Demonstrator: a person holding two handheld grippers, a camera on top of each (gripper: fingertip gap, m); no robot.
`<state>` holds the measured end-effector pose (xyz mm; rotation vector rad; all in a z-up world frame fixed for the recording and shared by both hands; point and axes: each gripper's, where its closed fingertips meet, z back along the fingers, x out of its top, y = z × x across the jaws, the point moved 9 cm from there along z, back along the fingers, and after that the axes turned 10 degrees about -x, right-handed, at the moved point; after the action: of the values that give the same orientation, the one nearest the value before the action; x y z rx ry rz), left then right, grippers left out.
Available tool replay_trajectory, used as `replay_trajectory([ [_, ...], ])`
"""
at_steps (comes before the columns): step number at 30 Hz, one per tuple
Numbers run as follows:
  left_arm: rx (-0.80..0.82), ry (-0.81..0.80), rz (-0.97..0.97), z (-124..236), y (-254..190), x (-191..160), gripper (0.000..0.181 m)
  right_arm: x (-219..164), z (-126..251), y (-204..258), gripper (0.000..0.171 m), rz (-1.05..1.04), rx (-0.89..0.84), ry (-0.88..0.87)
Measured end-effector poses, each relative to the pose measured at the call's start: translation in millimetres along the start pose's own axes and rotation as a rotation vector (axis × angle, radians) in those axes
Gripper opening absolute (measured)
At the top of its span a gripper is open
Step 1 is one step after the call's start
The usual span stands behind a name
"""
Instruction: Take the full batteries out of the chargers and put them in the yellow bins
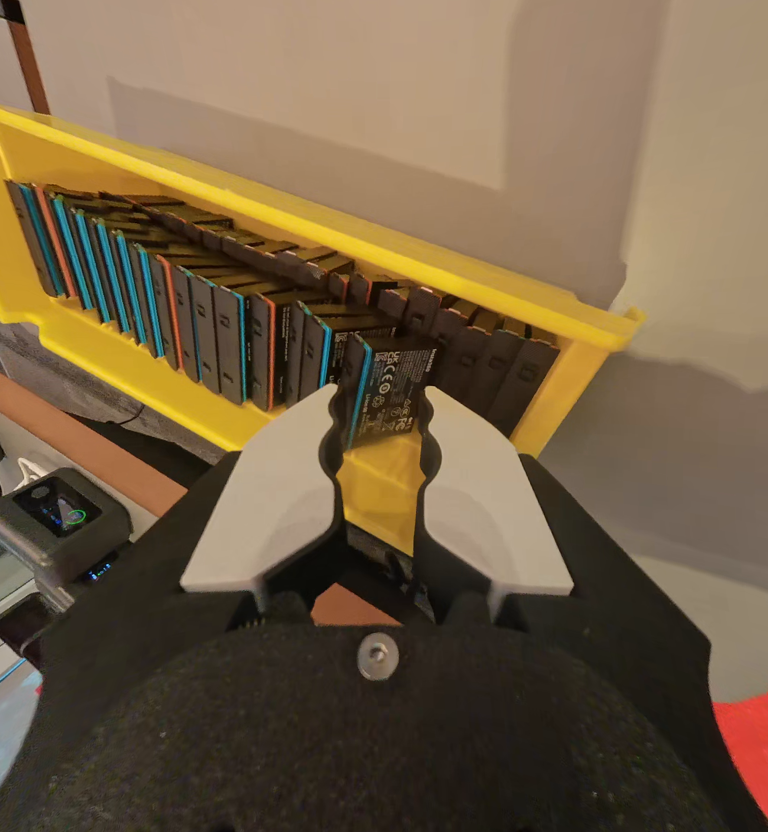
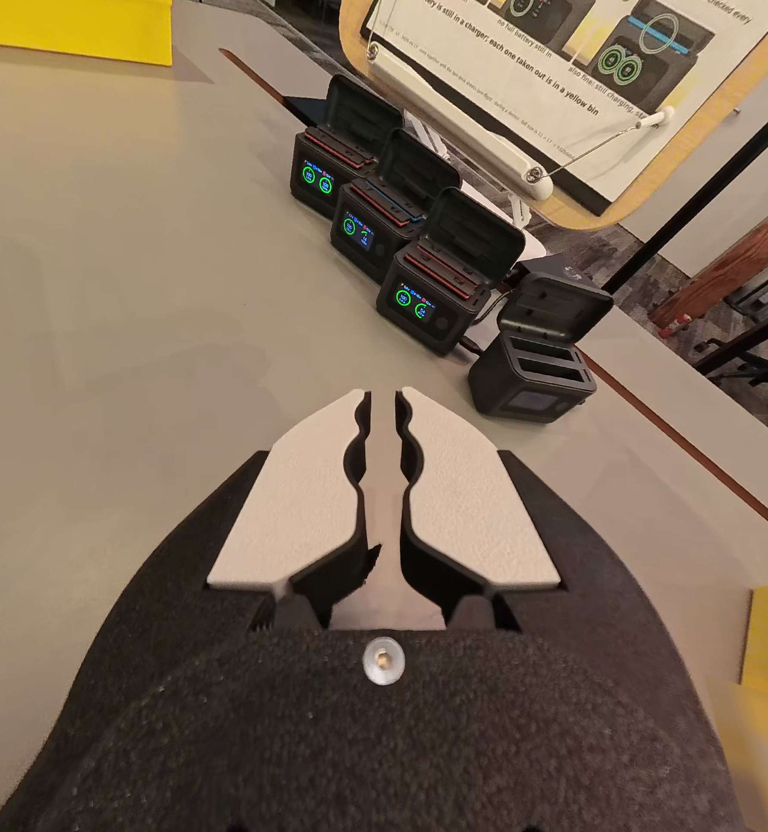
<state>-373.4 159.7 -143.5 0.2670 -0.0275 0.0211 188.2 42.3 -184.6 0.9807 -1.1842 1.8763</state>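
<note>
Left gripper (image 1: 380,396) has its fingers clamped on a black battery with a blue edge stripe (image 1: 384,387), held tilted over the near rim of the yellow bin (image 1: 418,270), right at the open gap between the long row of upright batteries (image 1: 170,297) and the few darker ones at the bin's right end (image 1: 499,364). Risk: the held battery is skewed against the row, so pushing it in like this could jam it on its neighbours or tip the leaning ones; letting go early would likely drop it on the rim or outside the bin. Grip is only on the lower part, so it may pivot. Right gripper (image 2: 383,396) holds nothing, fingers nearly together with a narrow slit between them, hovering over the bare grey surface (image 2: 125,292). Only the right wrist view shows the work left: four chargers with lids up near the surface's far edge, three still loaded (image 2: 323,166) (image 2: 373,220) (image 2: 436,288) with lit screens showing green rings, the nearest one (image 2: 535,373) with empty slots and a dim screen, plus an instruction sheet on a board (image 2: 553,90) behind. Rings differ, so pulling a part-charged battery is another likely slip. Left wrist view alone shows the bin's contents and, at lower left, one more charger (image 1: 58,517).
</note>
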Motion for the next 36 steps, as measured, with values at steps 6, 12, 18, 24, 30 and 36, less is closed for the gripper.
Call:
replay_trajectory([
  [6,-0.011,0.086,-0.040,-7,5,0,0.032,-1,-1,0,0.010,0.002,0.001,0.004],
  [12,0.036,0.098,-0.050,-10,2,-1,0.032,-1,-1,0,0.010,0.001,0.006,0.002],
  [18,0.056,0.089,-0.076,-4,-7,-4,0.020,0,0,-1,0.010,0.002,-0.002,-0.006],
  [24,0.083,0.052,-0.078,6,-16,-10,0.012,0,0,0,0.009,0.006,-0.001,-0.005],
  [30,0.109,0.051,-0.098,7,-27,-16,0.000,0,0,1,0.009,0.007,0.002,-0.004],
  [36,0.139,0.030,-0.042,8,-19,-20,0.023,0,-1,3,0.009,0.016,0.007,0.002],
])
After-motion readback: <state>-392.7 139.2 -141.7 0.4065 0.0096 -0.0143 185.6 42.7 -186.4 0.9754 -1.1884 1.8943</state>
